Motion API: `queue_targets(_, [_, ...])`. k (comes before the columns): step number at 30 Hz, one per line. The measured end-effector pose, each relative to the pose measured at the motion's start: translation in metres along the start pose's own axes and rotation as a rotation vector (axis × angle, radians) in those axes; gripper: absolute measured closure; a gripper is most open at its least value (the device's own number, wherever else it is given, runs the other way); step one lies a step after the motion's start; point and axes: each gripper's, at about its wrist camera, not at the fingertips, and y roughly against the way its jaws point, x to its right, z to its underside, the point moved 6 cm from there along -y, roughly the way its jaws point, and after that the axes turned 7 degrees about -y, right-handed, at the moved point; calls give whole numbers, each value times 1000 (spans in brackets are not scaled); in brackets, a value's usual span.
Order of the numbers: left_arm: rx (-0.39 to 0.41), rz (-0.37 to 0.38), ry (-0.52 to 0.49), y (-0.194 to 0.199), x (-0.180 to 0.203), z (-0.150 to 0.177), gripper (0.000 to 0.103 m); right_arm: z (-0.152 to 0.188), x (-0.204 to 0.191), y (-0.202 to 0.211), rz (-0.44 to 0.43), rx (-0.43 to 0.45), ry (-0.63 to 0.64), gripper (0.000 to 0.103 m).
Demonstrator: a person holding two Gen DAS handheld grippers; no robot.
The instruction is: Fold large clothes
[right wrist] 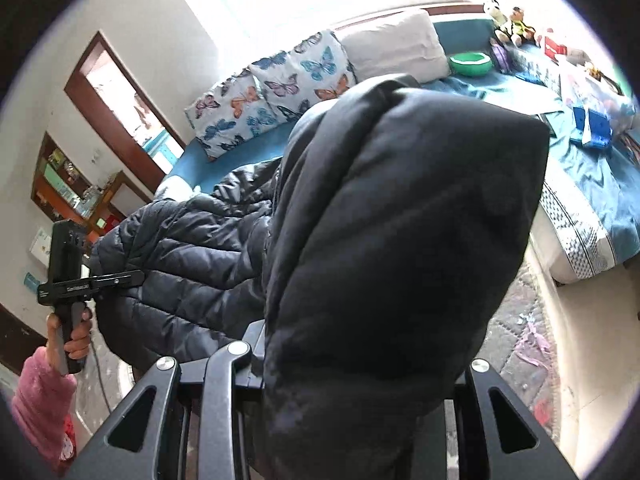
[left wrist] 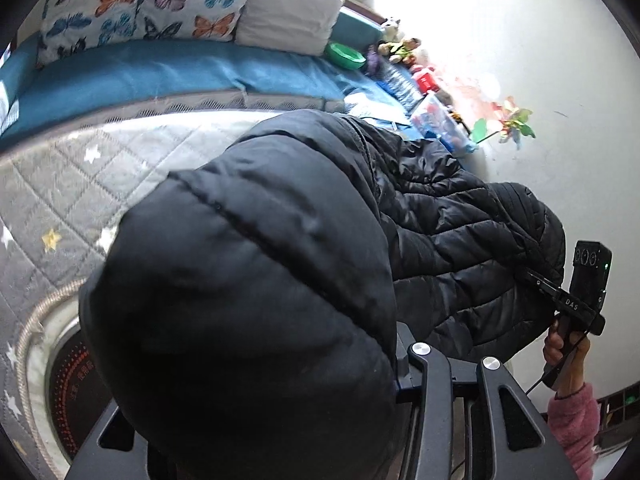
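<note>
I hold the black jacket [left wrist: 256, 280] up over the bed [left wrist: 120, 184], a thick bunch clamped in my left gripper [right wrist: 138, 278] and another in my right gripper [left wrist: 530, 276], so it hangs crumpled between them and no tidy fold shows yet.

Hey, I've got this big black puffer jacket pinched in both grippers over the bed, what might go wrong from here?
1. The puffer jacket is bulky and slick; a thick fold fills the left gripper and the right gripper, so either hold might slip.
2. The padding blocks both wrist views, so you may lay it down crooked.
3. Swinging fabric could sweep the green bowl or toys off the bed.
</note>
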Motion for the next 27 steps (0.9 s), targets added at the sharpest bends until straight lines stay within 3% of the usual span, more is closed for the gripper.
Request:
queue_targets(4, [-18,33,59,-18,-25,8,42,8,31,-10,-7,-24,-104,57])
queue_targets(5, [-17,35,63,-21,-29,11,40,9,38,-12,-3,-31,-119,51])
queue_targets(7, [-15,23,67,-27,-40,16,28,13,46,-15,1,-34,-169,42])
queue_targets(10, [-17,38,103,-34,-51,19,21,18,56,-20,4,-44,-233,26])
queue_targets(16, [-17,62,138,-13,-71,13,20,13,60,6,77,-69,-225,23])
queue_targets(21, [60,1,114,34,-78,5,20,5,64,60,263,42,-150,23])
queue_targets(27, [187,-16,64,84,-56,-8,20,-2,37,74,234,113,-96,23])
